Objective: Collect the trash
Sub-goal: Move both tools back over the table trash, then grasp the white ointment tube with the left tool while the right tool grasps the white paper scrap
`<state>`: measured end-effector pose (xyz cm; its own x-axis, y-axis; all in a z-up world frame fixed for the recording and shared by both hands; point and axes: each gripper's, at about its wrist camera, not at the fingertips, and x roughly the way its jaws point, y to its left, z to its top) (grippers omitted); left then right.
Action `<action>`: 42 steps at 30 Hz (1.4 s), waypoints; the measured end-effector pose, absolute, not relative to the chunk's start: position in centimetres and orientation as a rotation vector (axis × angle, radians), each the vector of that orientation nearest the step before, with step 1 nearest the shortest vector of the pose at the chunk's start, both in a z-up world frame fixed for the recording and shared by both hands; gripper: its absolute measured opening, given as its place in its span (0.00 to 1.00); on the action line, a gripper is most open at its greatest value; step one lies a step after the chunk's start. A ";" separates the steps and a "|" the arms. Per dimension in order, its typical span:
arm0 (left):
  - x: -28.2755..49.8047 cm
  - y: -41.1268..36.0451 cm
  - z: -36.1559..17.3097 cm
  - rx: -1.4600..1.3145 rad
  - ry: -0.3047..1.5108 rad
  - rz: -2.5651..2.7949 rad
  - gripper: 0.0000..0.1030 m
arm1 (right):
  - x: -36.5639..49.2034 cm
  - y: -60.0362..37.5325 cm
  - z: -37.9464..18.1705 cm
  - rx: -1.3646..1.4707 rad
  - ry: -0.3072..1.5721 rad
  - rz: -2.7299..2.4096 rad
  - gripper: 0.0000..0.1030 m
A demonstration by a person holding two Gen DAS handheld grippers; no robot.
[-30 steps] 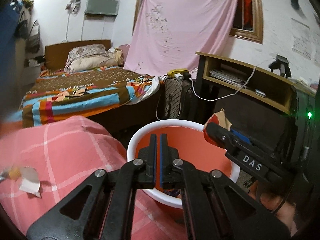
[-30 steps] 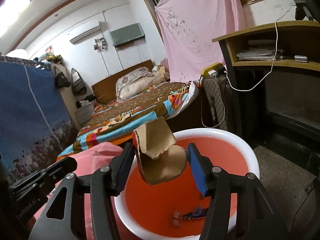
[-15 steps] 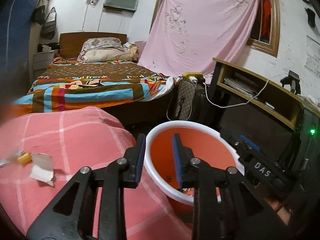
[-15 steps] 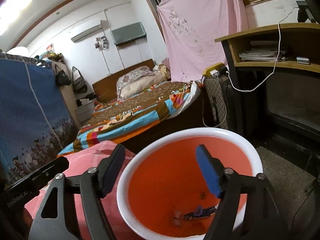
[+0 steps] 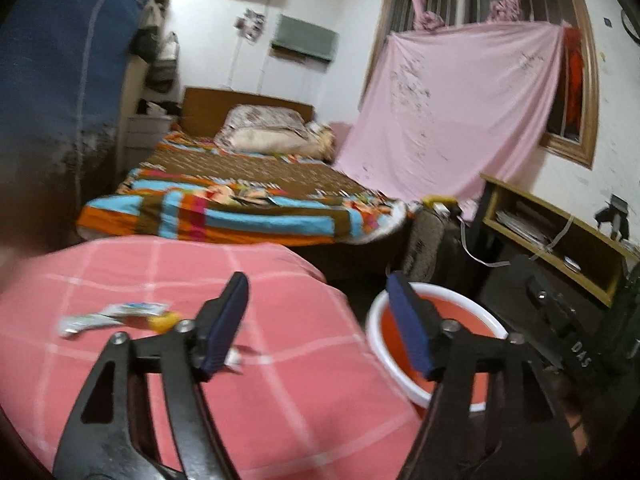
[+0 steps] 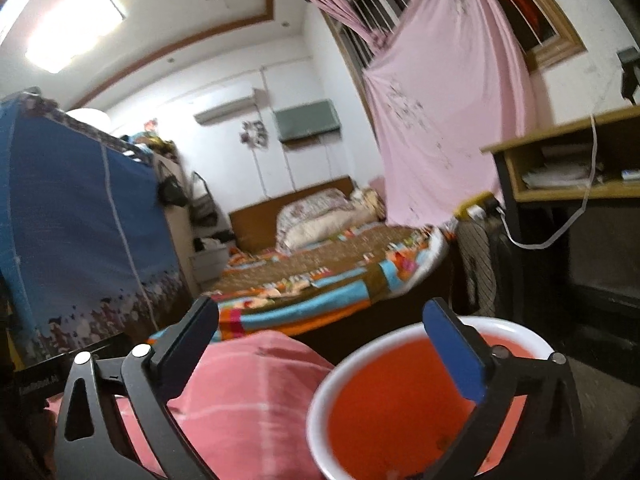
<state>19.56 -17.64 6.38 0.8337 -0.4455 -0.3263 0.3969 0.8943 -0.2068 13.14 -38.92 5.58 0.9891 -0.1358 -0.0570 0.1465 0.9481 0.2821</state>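
An orange tub with a white rim stands on the floor right of a pink checked cloth surface; it also shows in the right wrist view. Wrapper trash lies on the cloth at the left, and a small white scrap peeks out behind the left finger. My left gripper is open and empty above the cloth's right edge. My right gripper is open and empty above the tub's left rim. The other gripper's body shows at right.
A bed with a striped blanket lies behind the cloth. A dark bag and a wooden shelf unit stand right of the tub. A blue wardrobe is at the left. A pink sheet hangs over the window.
My right gripper opened and the cardboard piece it held is gone from it. My left gripper opened wide and swung left and up, from over the tub to above the pink cloth.
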 end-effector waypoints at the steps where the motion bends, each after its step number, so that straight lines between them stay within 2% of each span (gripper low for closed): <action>1: 19.3 -16.8 6.6 -0.133 0.358 -0.426 0.64 | 13.1 -38.5 5.8 0.284 0.026 -0.133 1.00; 3: 19.0 -15.5 6.8 -0.137 0.326 -0.394 0.71 | 13.1 -37.3 6.3 0.265 -0.004 -0.100 1.00; 5: 18.5 -13.8 7.1 -0.145 0.291 -0.356 0.85 | 13.1 -36.2 6.7 0.245 -0.023 -0.079 1.00; 6: 18.3 -12.9 7.2 -0.152 0.271 -0.333 0.87 | 13.2 -35.8 6.9 0.236 -0.030 -0.070 1.00; 20: 16.5 -3.7 7.8 -0.140 0.103 -0.143 0.87 | 15.1 -27.4 8.6 0.087 -0.097 0.103 1.00; 26: 17.5 -1.4 6.7 -0.091 0.093 -0.092 0.87 | 17.9 -25.0 8.1 0.033 -0.014 0.139 1.00; 30: 18.5 -1.0 5.4 -0.055 0.138 -0.097 0.87 | 20.8 -23.9 6.2 0.013 0.129 0.167 1.00; 36: 21.5 -0.8 4.2 -0.079 0.312 -0.144 0.87 | 24.1 -23.1 4.3 -0.004 0.325 0.174 1.00; 42: 25.2 -1.2 1.9 -0.091 0.535 -0.188 0.81 | 26.4 -23.5 2.7 0.043 0.504 0.200 1.00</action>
<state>25.23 -1.16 1.89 0.8435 -0.2015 -0.4979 0.1541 0.9788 -0.1350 26.40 -23.46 2.70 0.8568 0.2008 -0.4749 -0.1794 0.9796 0.0904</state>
